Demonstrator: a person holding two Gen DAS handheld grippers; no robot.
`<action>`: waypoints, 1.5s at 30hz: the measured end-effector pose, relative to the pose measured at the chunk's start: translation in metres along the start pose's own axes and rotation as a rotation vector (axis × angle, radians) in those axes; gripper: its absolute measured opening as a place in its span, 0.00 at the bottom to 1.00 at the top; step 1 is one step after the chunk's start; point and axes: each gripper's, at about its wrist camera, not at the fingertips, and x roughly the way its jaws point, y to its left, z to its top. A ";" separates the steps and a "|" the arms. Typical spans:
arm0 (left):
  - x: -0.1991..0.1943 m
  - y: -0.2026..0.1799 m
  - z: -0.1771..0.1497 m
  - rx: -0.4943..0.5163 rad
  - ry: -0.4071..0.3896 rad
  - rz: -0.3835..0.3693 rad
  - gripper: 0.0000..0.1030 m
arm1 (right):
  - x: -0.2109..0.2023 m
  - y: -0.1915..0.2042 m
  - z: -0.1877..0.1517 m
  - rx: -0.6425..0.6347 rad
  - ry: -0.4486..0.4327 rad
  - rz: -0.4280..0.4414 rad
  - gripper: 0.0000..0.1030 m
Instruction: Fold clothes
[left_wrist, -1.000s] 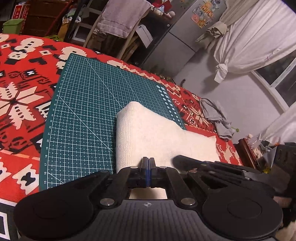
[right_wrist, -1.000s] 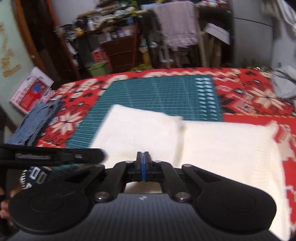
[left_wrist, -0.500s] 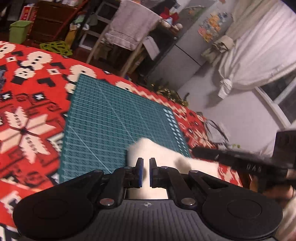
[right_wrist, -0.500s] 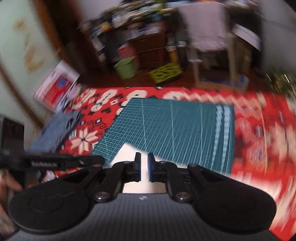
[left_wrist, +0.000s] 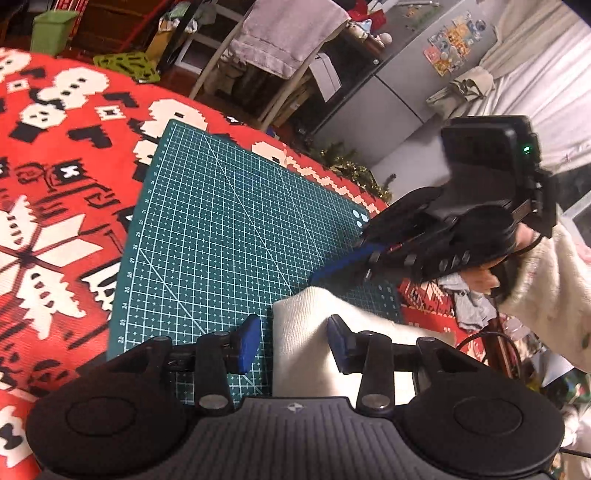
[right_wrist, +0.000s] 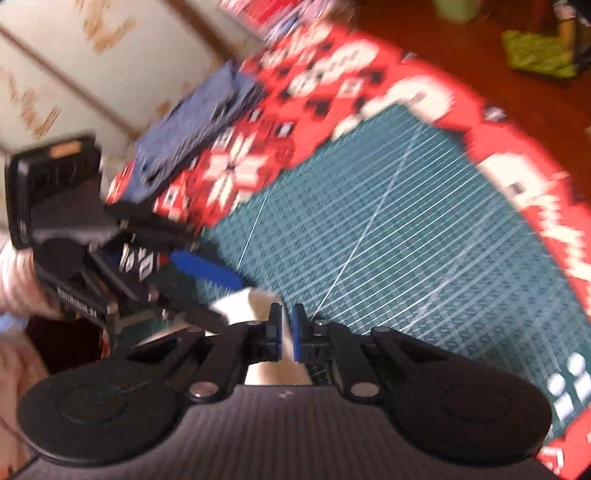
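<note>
Both claws have let go since a second ago: then each was pressed tight on the near edge of the cream knit, half a second ago they had cracked apart, and now the left gripper (left_wrist: 293, 341) stands spread wide while the right gripper (right_wrist: 287, 330) shows only a narrow gap between its blue pads. The right view has also swung round hard and gone blurry, so that hand is plainly on the move.

Between the left claw's fingers lies a rounded corner of the cream garment (left_wrist: 314, 325), not pinched, just lying under the opening. In the right view a pale scrap of the same cloth (right_wrist: 243, 304) sits just beyond the fingertips; whether the pads touch it I cannot tell through the blur. The garment rests at the near edge of the green cutting mat (left_wrist: 229, 229), most of it hidden beneath the grippers, and the mat lies on the red patterned blanket (left_wrist: 55, 184). A dark blue folded pile (right_wrist: 199, 122) sits off on the blanket's far side.

To my eye a fold has just been laid down and released. What comes next depends on how the hidden part lies: either fresh grips for another fold, or the piece is done.
</note>
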 end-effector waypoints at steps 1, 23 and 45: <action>0.001 0.001 0.001 -0.005 0.000 -0.005 0.38 | 0.004 -0.001 0.001 0.001 0.011 0.039 0.05; 0.008 0.010 0.006 -0.034 -0.014 -0.049 0.18 | -0.041 0.025 -0.043 0.210 -0.371 -0.104 0.07; -0.011 -0.033 -0.009 0.158 -0.005 -0.030 0.05 | 0.021 0.154 -0.146 0.562 -0.711 -0.680 0.09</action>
